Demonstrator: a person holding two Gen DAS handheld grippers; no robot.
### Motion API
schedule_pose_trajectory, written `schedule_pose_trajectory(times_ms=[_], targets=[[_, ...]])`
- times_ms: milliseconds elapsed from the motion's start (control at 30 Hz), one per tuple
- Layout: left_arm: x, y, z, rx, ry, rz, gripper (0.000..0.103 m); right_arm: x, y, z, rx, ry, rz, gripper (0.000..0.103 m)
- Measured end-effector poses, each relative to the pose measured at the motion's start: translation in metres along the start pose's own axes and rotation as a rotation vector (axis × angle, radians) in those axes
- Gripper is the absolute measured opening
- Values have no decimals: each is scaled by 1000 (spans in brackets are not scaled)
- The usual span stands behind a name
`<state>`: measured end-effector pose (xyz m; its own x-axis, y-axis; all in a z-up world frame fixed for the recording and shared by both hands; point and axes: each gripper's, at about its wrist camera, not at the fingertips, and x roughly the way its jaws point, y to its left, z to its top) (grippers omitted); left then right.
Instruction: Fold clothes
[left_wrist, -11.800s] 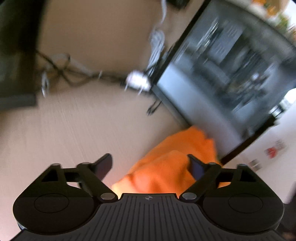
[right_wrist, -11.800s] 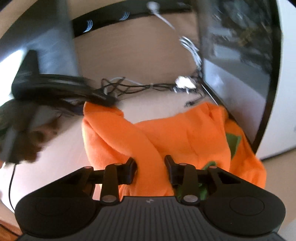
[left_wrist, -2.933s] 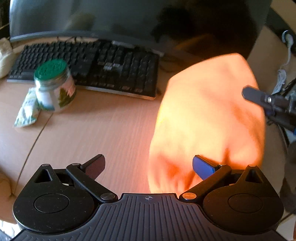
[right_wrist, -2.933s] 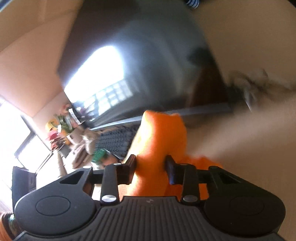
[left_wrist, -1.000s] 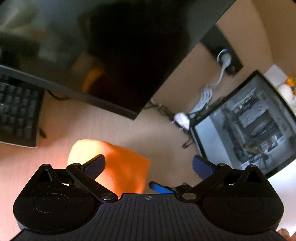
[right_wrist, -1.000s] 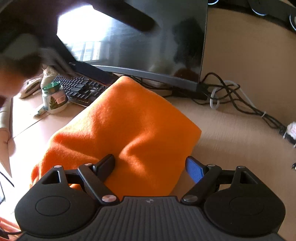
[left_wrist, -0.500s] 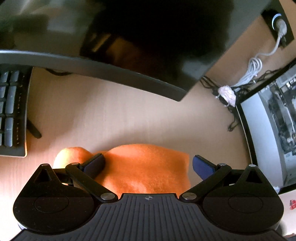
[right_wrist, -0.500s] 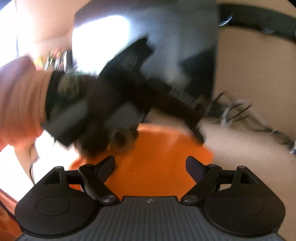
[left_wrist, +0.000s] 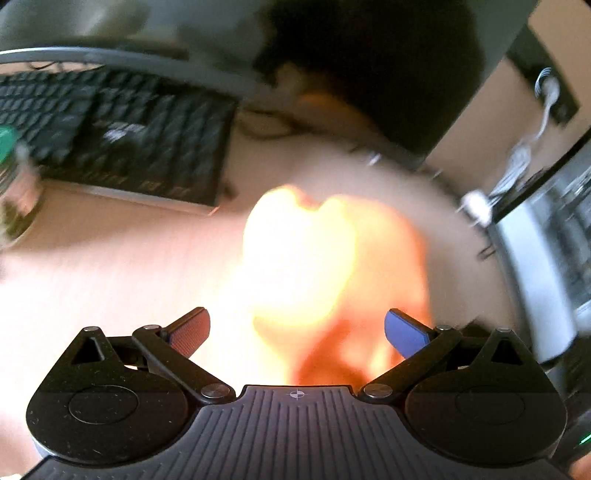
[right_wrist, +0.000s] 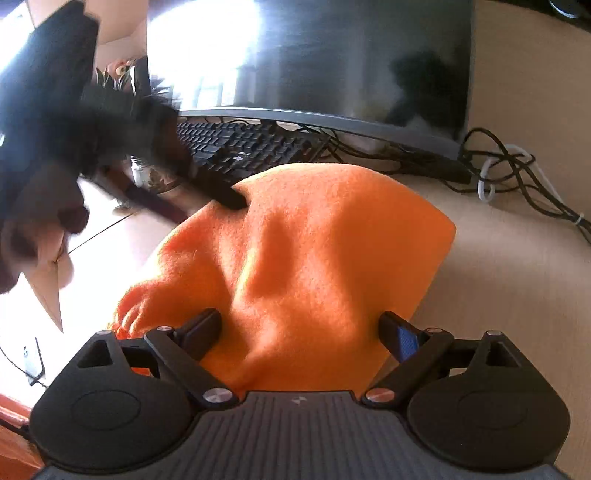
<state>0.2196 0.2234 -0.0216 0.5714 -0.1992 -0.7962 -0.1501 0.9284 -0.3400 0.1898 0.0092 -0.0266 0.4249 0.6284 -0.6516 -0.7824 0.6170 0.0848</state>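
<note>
Each camera sits behind its own fingers, looking down and forward, close over the desk (right_wrist: 517, 280). The left view is blurred. Both take in the cloth (left_wrist: 317, 258) (right_wrist: 325, 251), keyboard (left_wrist: 122, 133) (right_wrist: 243, 144) and monitor (left_wrist: 369, 66) (right_wrist: 332, 55).

A pale wood-grain counter (right_wrist: 509, 280) filled the lower part of both views, sunlit hard at about 9 o'clock in the right wrist view, where it washed out to white. A wide dark monitor (right_wrist: 332, 62) stood at 12 o'clock, its screen mirroring a bright window, with a black keyboard (right_wrist: 243, 147) just in front of it and a tangle of black and white cables (right_wrist: 517, 173) at 2 o'clock against a beige wall (right_wrist: 532, 74). In the blurred left wrist view, a green-lidded jar (left_wrist: 11, 177) sat at 9 o'clock beside the keyboard, and a glass-sided computer case (left_wrist: 554, 229) stood at 3 o'clock.
</note>
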Motion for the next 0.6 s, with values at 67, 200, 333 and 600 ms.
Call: schedule_pose_trajectory(times_ms=[67,200,333,600], targets=[[-1,-4,-12,60,-16,82,103,-10,-1,5,-23,1,19,92],[-3,-5,-23,84,-38,111,103,-44,-30,28,65,-51,116,92],[-3,-4,-23,95,-48,122,103,-38,-55,58,125,-79,-41,92],[-2,1,-27,126,-53,91,103,21,-47,66,60,31,-296,93]])
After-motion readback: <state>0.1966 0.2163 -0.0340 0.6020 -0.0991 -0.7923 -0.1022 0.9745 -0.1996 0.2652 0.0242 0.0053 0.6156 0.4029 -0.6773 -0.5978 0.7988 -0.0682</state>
